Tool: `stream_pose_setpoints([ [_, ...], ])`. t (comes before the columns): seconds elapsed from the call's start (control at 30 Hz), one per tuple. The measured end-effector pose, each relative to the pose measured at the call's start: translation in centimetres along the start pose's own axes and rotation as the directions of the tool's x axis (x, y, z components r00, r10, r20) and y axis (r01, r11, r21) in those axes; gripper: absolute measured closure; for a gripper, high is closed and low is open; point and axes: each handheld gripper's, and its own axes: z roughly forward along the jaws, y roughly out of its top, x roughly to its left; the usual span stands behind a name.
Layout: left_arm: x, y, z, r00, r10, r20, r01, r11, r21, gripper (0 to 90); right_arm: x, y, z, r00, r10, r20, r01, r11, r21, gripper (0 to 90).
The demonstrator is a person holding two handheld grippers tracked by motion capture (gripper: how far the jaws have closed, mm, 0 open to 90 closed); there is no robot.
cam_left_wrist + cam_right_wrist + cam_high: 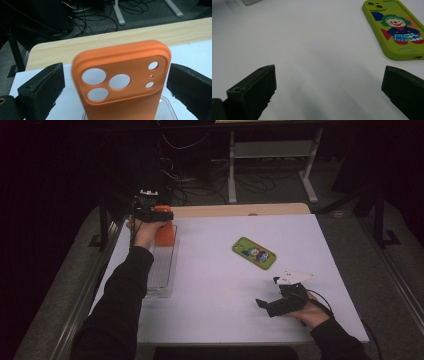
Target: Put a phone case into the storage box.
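Standing upright in clear plastic tray [162, 265], orange silicone phone case [120, 82] sits between left gripper [115, 85] jaws, apart, not pressing. Right gripper [329, 87] jaws apart, nothing between. Risk: unsupported case may topple; withdrawing jaw could clip it.

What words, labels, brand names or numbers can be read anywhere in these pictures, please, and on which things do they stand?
None: no readable text shows anywhere.
Orange phone case: plain, with camera cut-outs and no lettering.
Green phone case: a cartoon clown picture, no words.
Clear plastic tray: no label visible.
Left gripper and right gripper: black pads, no markings that can be read.
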Motion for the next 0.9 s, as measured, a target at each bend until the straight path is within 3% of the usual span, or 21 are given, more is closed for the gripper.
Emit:
stream_pose_setpoints([
  [0.27,0.9,0.0,-2.7,0.9964,0.021,0.082,-0.022,0.9998,0.004,1.1,0.0,0.1,0.0,1.0000,0.000,0.004,0.000,1.000,-0.001,0.0],
  [0.47,1.1,-0.3,-5.4,0.9847,0.034,0.171,-0.029,0.9991,-0.029,1.1,0.0,0.2,0.0,0.9999,0.005,0.011,-0.005,1.000,-0.004,0.0],
  [0.6,1.0,-1.1,-6.9,0.9694,0.062,0.237,-0.052,0.9974,-0.049,1.1,0.0,0.2,0.0,0.9999,0.004,0.013,-0.004,1.000,-0.004,0.0],
  [0.77,-0.2,-2.4,-8.3,0.9429,0.097,0.318,-0.082,0.9948,-0.061,1.2,-0.1,0.2,0.0,0.9999,0.008,0.010,-0.008,1.000,-0.002,0.0],
  [0.8,-0.6,-2.8,-8.7,0.9333,0.113,0.341,-0.095,0.9932,-0.068,1.1,-0.1,0.2,0.0,0.9999,0.005,0.011,-0.005,1.000,-0.003,0.0],
  [0.87,-1.2,-3.3,-9.1,0.9225,0.126,0.365,-0.107,0.9917,-0.072,1.1,-0.1,0.2,0.0,0.9999,0.002,0.011,-0.002,1.000,-0.005,0.0],
  [0.9,-1.6,-3.6,-9.5,0.9126,0.139,0.385,-0.118,0.9900,-0.077,1.1,-0.1,0.2,0.0,0.9999,0.003,0.011,-0.002,1.000,-0.005,0.0],
])
